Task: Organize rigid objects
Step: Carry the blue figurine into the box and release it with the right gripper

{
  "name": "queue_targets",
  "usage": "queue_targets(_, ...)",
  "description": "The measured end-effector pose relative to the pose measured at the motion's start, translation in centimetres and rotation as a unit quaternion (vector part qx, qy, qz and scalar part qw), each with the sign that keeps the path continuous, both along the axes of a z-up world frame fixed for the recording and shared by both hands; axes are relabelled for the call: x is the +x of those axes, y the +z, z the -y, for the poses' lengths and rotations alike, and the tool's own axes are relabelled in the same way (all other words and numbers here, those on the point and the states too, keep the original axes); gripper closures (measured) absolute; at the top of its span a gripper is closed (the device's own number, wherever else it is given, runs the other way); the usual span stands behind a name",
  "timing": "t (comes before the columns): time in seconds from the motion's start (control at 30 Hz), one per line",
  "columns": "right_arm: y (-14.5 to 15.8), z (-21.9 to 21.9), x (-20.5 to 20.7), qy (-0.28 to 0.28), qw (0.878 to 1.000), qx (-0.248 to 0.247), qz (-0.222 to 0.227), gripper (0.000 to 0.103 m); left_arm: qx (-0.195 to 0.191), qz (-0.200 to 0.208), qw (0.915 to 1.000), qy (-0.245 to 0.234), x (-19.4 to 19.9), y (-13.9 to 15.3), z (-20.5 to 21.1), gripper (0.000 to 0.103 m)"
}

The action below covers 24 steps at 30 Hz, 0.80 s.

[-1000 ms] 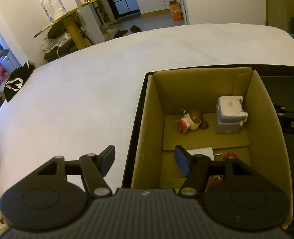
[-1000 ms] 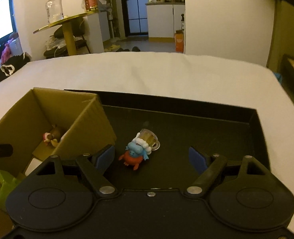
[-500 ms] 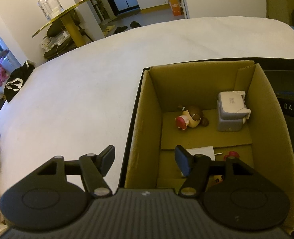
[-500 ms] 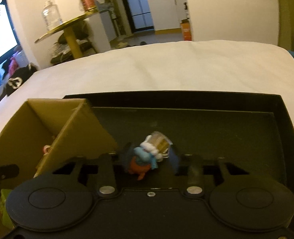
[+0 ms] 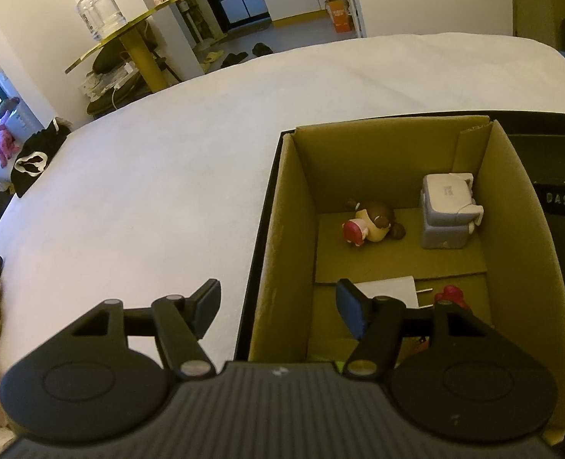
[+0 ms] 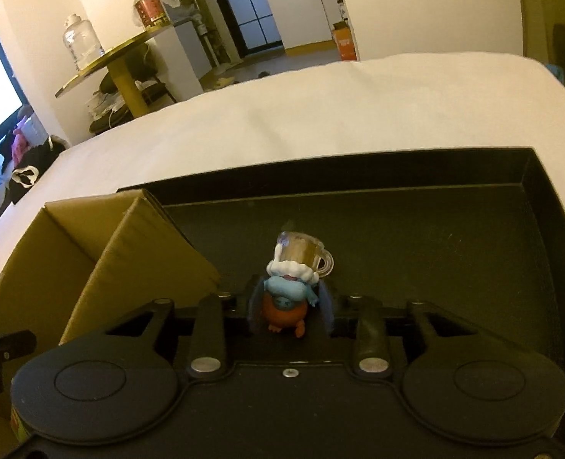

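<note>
Bed [image 6: 359,114]: carries the black tray [image 6: 531,229].
Cardboard box [image 5: 512,229]: in the tray's left end, collecting toys.
Left gripper [image 5: 278,306]: fingers apart, empty, waiting over the box edge.
Right gripper [image 6: 290,311]: fingers clamped on the blue-and-orange figurine [image 6: 288,298], probably box-bound.

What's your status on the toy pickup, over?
Right hand-held gripper shut on blue-orange figurine in black tray. Left hand-held gripper open, empty, over cardboard box edge. Nothing in the way.
</note>
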State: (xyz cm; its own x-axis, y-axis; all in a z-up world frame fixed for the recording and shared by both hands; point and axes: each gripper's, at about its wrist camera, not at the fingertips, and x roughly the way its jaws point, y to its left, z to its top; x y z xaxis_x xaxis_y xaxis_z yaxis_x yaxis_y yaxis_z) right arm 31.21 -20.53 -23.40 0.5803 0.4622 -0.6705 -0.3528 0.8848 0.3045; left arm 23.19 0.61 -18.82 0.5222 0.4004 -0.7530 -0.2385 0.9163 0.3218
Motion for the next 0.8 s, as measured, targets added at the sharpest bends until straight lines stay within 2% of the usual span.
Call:
queue_targets(0.43, 0.5, -1.8, -1.8, 0.036, 0.994, -0.089, 0.045, 0.07, 0.002, 0.002, 1.0, -0.003, -0.2, 0.2, 0.1, 0.038)
queue_targets(0.8, 0.8, -0.7, -3.2, 0.018, 0.993, -0.108, 0.034, 0.07, -0.001, -0.002, 0.9999, -0.011, -0.1, 0.2, 0.4, 0.038)
